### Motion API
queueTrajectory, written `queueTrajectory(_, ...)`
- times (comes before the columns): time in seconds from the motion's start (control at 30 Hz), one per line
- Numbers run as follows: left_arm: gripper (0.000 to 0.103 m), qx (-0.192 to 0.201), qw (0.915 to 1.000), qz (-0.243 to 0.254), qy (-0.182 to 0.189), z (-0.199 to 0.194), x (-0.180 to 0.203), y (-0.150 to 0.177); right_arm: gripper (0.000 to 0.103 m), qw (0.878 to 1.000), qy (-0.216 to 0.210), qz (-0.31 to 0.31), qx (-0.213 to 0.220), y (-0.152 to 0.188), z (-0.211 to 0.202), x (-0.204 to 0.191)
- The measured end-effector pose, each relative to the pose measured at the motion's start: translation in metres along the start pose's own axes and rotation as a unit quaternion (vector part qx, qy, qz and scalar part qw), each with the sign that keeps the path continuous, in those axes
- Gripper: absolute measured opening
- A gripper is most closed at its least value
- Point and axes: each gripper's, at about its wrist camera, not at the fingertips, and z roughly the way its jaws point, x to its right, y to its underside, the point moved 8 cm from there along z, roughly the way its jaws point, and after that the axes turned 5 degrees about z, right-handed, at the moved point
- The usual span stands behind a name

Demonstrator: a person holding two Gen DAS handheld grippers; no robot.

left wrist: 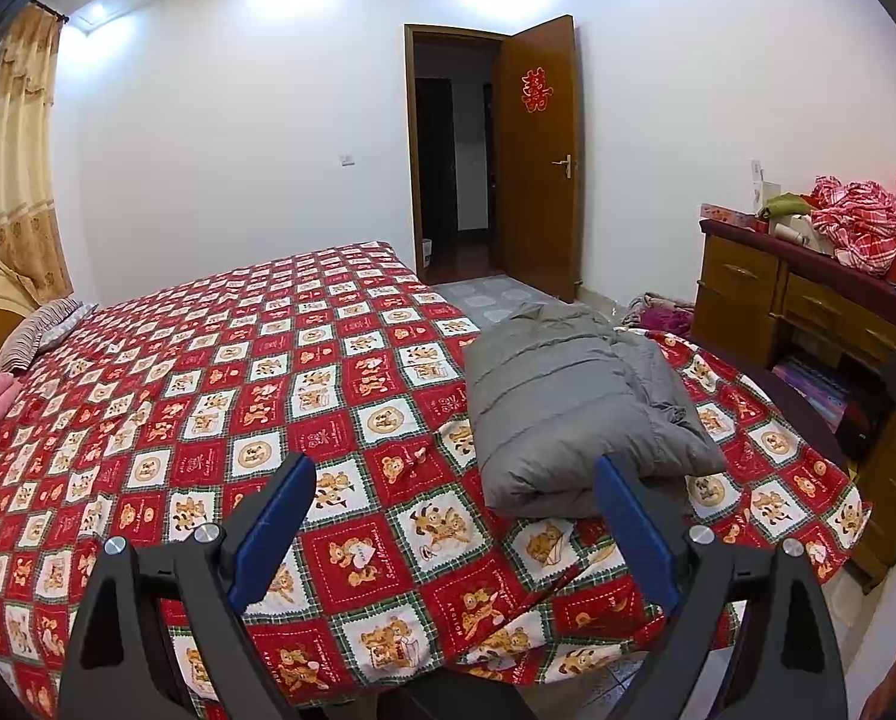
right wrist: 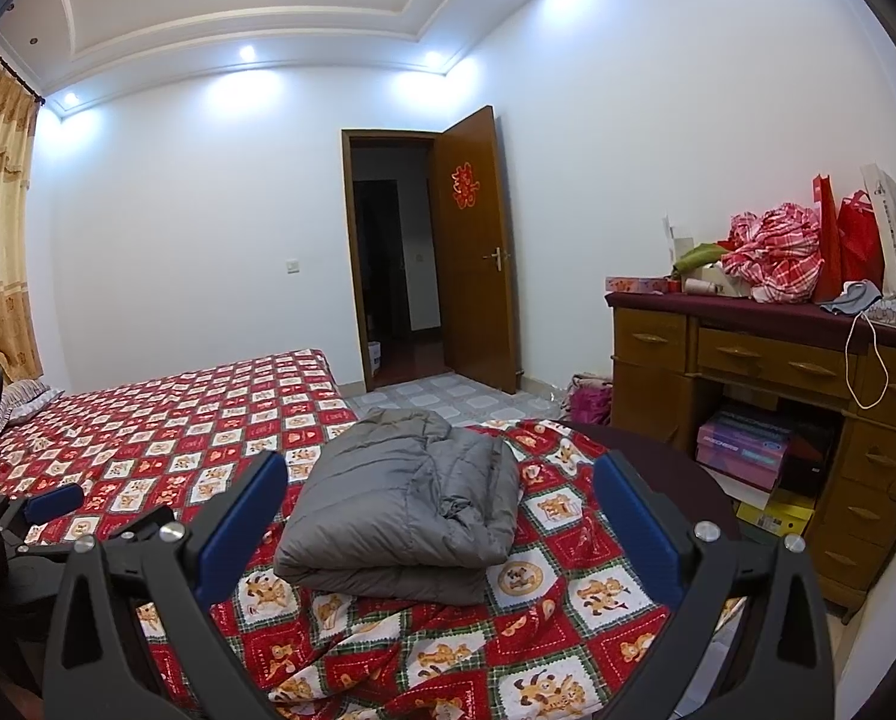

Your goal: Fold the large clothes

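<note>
A grey padded jacket [left wrist: 568,408] lies folded into a thick bundle on the red bear-patterned bedspread [left wrist: 220,396], near the bed's right front corner. In the left wrist view my left gripper [left wrist: 454,498] is open above the bedspread, just short of the jacket's near edge, its blue pads wide apart and nothing between them. In the right wrist view the jacket [right wrist: 406,498] sits ahead of my right gripper [right wrist: 439,492], which is also open and holds nothing. The left gripper's blue pad [right wrist: 55,503] shows at the left edge there.
A wooden dresser [right wrist: 766,372] stands to the right of the bed, piled with a red plaid cloth [right wrist: 772,261] and red bags. Boxes sit under it. An open brown door [left wrist: 538,162] is in the far wall. Curtains [left wrist: 10,168] hang at the left; pillows lie by the headboard.
</note>
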Motion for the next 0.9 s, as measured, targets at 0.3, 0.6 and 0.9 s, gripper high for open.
queueTrajectory(0.3, 0.094, -0.002, 0.9999, 0.009, -0.014, 0.004, 0.001, 0.002, 0.103, 1.0, 0.0, 0.0, 0.001, 0.0, 0.0, 0.0)
queueTrajectory(0.6, 0.094, 0.003, 0.9998, -0.002, 0.017, 0.006, 0.002, 0.0, 0.103, 1.0, 0.001, 0.0, 0.0, 0.001, 0.0, 0.0)
queueTrajectory(0.9, 0.093, 0.002, 0.9991, -0.013, 0.039, 0.012, 0.0, 0.0, 0.103, 1.0, -0.001, 0.002, -0.008, 0.008, 0.002, 0.001)
